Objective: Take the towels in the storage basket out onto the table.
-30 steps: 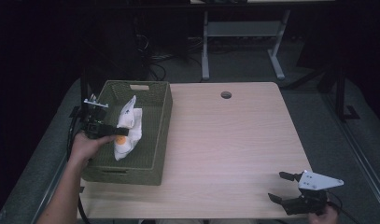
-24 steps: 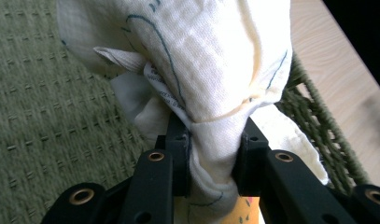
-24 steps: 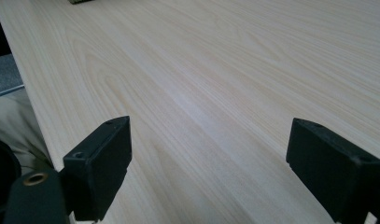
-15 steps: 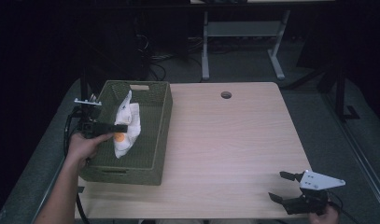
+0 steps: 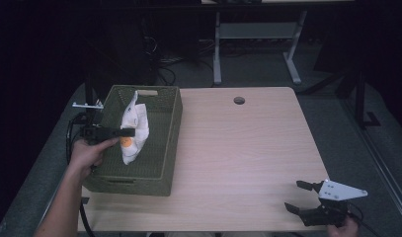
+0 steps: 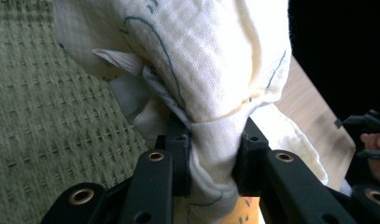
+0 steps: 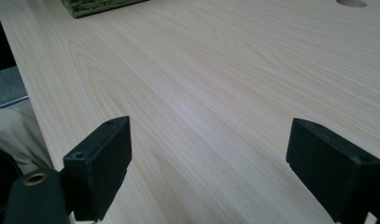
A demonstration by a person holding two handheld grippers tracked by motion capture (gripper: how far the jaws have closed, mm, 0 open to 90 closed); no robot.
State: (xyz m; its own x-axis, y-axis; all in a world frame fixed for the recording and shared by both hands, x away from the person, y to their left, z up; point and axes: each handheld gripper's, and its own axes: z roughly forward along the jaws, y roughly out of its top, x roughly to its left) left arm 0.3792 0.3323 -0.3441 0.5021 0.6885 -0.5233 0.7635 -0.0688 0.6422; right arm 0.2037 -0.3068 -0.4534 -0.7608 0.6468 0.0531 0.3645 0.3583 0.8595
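Note:
A white cloth (image 5: 134,126) with thin blue lines and an orange patch hangs over the green woven basket (image 5: 165,163) at the table's left. My left gripper (image 5: 125,132) is shut on the cloth and holds it up above the basket's inside. In the left gripper view the black jaws pinch a bunched fold of the cloth (image 6: 211,93), with the basket's weave (image 6: 43,126) behind. My right gripper (image 5: 297,195) stands open near the table's front right corner, low over bare wood, with nothing between its fingers (image 7: 101,168).
The wooden table (image 5: 238,158) has a round cable hole (image 5: 239,100) near its far edge. A basket corner (image 7: 99,5) lies far from the right gripper. A desk frame and cables stand on the floor behind the table. Darkness surrounds the table.
The left hand and the cloth in its gripper have shifted slightly, keeping above the basket. The right gripper has stayed put.

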